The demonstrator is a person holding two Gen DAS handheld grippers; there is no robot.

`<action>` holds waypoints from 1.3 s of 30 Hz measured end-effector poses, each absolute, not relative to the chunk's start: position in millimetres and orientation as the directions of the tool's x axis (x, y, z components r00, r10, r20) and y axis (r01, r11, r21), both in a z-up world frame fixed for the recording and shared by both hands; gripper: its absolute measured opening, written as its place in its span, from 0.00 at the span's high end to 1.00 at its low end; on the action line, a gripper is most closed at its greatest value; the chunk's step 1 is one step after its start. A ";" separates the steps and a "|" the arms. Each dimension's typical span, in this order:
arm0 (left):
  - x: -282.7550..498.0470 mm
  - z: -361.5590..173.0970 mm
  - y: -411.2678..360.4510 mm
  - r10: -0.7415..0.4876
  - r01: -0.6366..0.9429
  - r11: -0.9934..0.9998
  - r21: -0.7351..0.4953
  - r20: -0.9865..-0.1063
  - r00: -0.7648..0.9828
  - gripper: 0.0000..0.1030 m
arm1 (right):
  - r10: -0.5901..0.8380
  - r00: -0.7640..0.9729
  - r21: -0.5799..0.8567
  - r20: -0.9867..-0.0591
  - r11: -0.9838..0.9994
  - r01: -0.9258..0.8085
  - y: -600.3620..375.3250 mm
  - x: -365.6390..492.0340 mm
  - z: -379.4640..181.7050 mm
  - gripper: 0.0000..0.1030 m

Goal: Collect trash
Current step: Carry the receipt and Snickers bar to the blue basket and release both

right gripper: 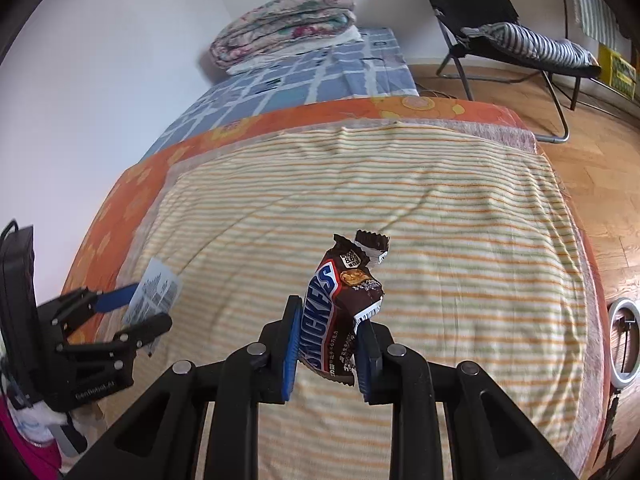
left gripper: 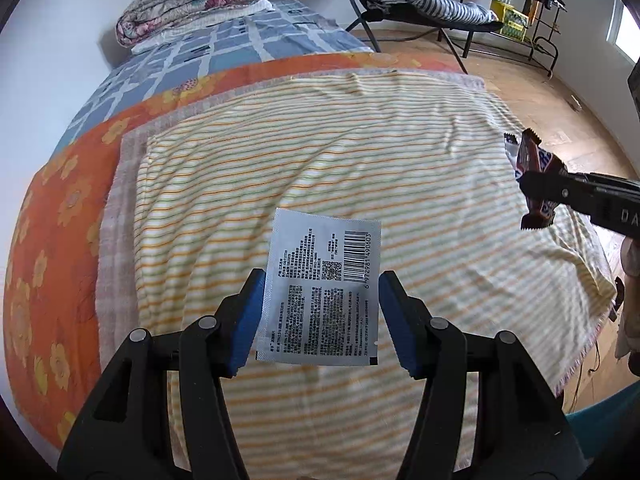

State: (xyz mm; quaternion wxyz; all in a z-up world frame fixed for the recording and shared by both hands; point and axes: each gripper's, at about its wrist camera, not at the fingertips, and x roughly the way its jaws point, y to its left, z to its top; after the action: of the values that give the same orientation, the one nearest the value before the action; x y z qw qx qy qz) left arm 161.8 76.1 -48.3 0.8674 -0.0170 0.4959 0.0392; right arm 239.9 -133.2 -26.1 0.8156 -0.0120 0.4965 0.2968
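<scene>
nearest the left wrist camera, the left gripper (left gripper: 322, 316) holds a flat silver sachet (left gripper: 322, 288) by its two side edges, jaws about half apart, blue pads (left gripper: 246, 328) pressed to either edge; the sachet stands nearly upright with its printed back, barcode and small text facing the camera, clear above the bed; in the right wrist view the right gripper (right gripper: 330, 350) is clamped narrowly on a crumpled brown snickers wrapper (right gripper: 340, 304), blue pads (right gripper: 291, 350) squeezing its lower half, the torn top end curling up and to the right above the jaws; the figure for these jaws has dropped and then levelled, and the pads press the wrapper; each gripper shows in the other's view, the right one entering from the right edge of the left camera with the wrapper pinched at its tip, the left one at the lower left of the right camera with the sachet between its fingers; below both lies a cream towel with orange and green stripes (left gripper: 360, 160), lightly creased, spread over an orange flowered blanket (left gripper: 52, 216); beyond that, a blue checked bedsheet (left gripper: 224, 44) and a folded floral quilt (left gripper: 192, 4) against the white wall; farther off, on the wooden floor (right gripper: 592, 152), a black folding chair (right gripper: 480, 8) carries a striped cloth (right gripper: 540, 46).
</scene>
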 end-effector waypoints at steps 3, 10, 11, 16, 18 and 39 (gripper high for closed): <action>148.8 -39.1 68.3 0.044 -0.076 0.997 0.006 -0.858 0.513 0.43 | 0.489 0.319 0.288 -0.811 0.810 -0.510 -139.6 221.6 -19.8 0.77; 114.2 -18.9 45.8 0.036 -0.051 0.999 0.010 -0.842 0.539 0.43 | 0.496 0.310 0.272 -0.811 0.789 -0.551 -150.9 179.8 -7.6 0.77; 108.4 -16.8 43.0 0.034 -0.049 0.999 0.008 -0.840 0.541 0.43 | 0.496 0.310 0.267 -0.811 0.786 -0.558 -152.8 172.8 -6.3 0.77; 81.6 -10.3 33.1 0.025 -0.049 0.999 -0.002 -0.835 0.549 0.43 | 0.499 0.304 0.256 -0.811 0.771 -0.583 -160.3 143.1 -2.1 0.77; 69.9 -7.6 29.5 0.024 -0.050 0.999 -0.005 -0.832 0.555 0.43 | 0.503 0.301 0.254 -0.811 0.764 -0.593 -163.5 131.2 -0.2 0.77; -25.4 -25.3 -8.5 -0.023 -0.036 0.998 -0.050 -0.840 0.542 0.43 | 0.508 0.237 0.243 -0.828 0.707 -0.664 -194.0 28.0 -9.3 0.77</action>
State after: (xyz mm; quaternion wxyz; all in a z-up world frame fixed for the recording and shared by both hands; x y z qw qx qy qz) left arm -25.4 -8.5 -25.3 0.8775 -0.0305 0.4787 0.0036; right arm 28.0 -194.0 -9.3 0.7824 -0.0794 0.4914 0.3742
